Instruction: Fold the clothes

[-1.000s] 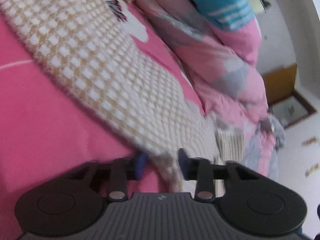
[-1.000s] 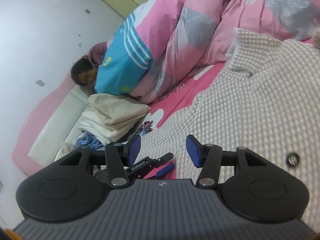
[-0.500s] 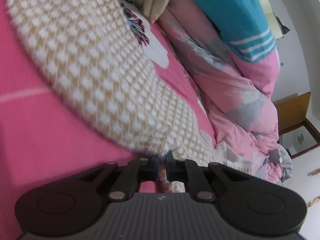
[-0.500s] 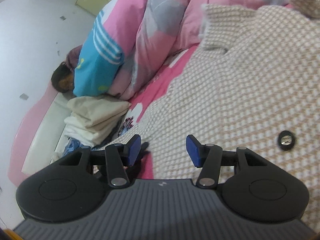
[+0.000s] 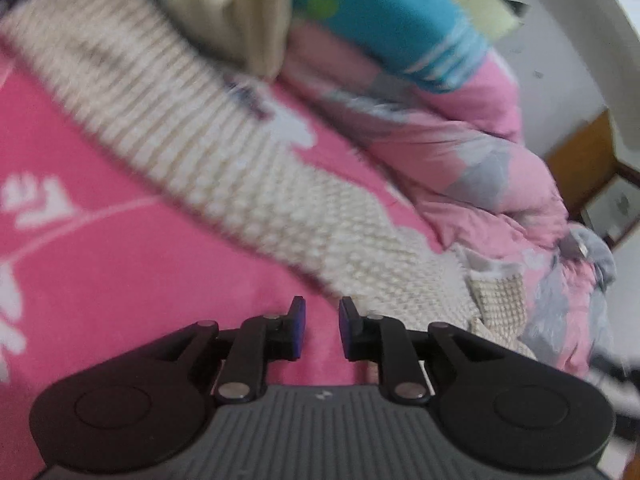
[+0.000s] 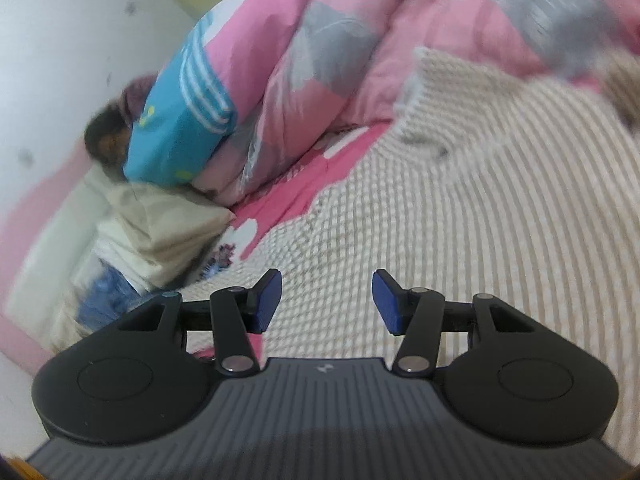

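The left gripper point(image 5: 322, 330) hangs over the pink bed sheet with white flower print point(image 5: 104, 272), its blue-padded jaws opening with nothing between them; the edge of the beige-and-white checked knit garment point(image 5: 256, 184) lies just beyond the tips. The garment sprawls diagonally across the bed, one long strip reaching up toward the cream folded pile point(image 5: 236, 12). The right gripper point(image 6: 326, 300) hovers released, jaws wide and empty, above the garment's broad body point(image 6: 460, 208). To fold well, each gripper probably wants a firm pinch on an edge or corner, lifting both together so the knit does not bunch. Behind lies a crumpled pink-and-grey duvet point(image 6: 340, 60), a blue striped pillow point(image 6: 180, 128), then white wall.
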The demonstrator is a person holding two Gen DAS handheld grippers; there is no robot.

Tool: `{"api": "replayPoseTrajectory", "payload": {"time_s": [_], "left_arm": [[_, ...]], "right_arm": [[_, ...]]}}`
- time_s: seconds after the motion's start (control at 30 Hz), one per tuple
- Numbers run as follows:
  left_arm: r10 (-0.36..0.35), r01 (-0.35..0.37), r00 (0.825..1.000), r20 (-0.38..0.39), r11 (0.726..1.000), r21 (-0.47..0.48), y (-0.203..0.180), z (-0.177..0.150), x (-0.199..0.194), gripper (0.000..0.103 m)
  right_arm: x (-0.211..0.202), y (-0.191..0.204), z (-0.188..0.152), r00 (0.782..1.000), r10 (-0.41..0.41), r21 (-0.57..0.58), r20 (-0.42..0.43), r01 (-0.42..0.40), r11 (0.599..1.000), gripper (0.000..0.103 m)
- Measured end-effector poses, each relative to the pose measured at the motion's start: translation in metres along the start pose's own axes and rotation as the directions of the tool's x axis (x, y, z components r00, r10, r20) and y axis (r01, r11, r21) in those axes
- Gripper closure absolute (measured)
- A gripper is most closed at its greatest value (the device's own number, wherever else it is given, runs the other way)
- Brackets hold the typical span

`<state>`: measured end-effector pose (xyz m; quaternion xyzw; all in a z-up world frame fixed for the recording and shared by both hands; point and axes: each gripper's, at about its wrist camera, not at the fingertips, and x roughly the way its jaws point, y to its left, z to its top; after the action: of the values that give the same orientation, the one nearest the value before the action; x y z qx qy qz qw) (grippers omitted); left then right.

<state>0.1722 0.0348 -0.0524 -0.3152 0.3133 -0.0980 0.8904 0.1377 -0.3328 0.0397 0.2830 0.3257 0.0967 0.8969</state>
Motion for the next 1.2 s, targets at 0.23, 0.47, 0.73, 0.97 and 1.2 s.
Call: {"api": "replayPoseTrajectory", "payload": {"time_s": [0.23, 0.47, 0.73, 0.97, 1.2], "left_arm": [[-0.014, 0.011, 0.999, 0.033, 0.997, 0.075, -0.039, 0.026, 0.056, 0.086], [0.115, -0.117, 0.99, 0.085, 0.993, 0.017, 0.0, 0.031, 0.093, 0.1], [0.139, -0.132, 0.969, 0.206, 0.99, -0.049, 0.016, 0.032, 0.075, 0.099], [0.22, -0.197, 0.945, 0.244, 0.974, -0.113, 0.028, 0.036, 0.065, 0.099], [0.221, -0.201, 0.941, 0.255, 0.974, -0.102, 0.029, 0.035, 0.064, 0.099]], "right_arm": [[0.097, 0.024, 0.057, 0.996, -0.054, -0.249, -0.073, 0.034, 0.968, 0.055], [0.215, 0.035, 0.087, 0.966, -0.124, -0.42, -0.228, 0.018, 0.907, 0.069], [0.308, 0.021, 0.089, 0.925, -0.203, -0.425, -0.322, 0.05, 0.904, 0.078], [0.27, 0.034, 0.102, 0.962, -0.173, -0.413, -0.209, 0.074, 0.908, 0.077], [0.318, 0.028, 0.094, 0.94, -0.216, -0.398, -0.264, 0.098, 0.912, 0.075]]}}
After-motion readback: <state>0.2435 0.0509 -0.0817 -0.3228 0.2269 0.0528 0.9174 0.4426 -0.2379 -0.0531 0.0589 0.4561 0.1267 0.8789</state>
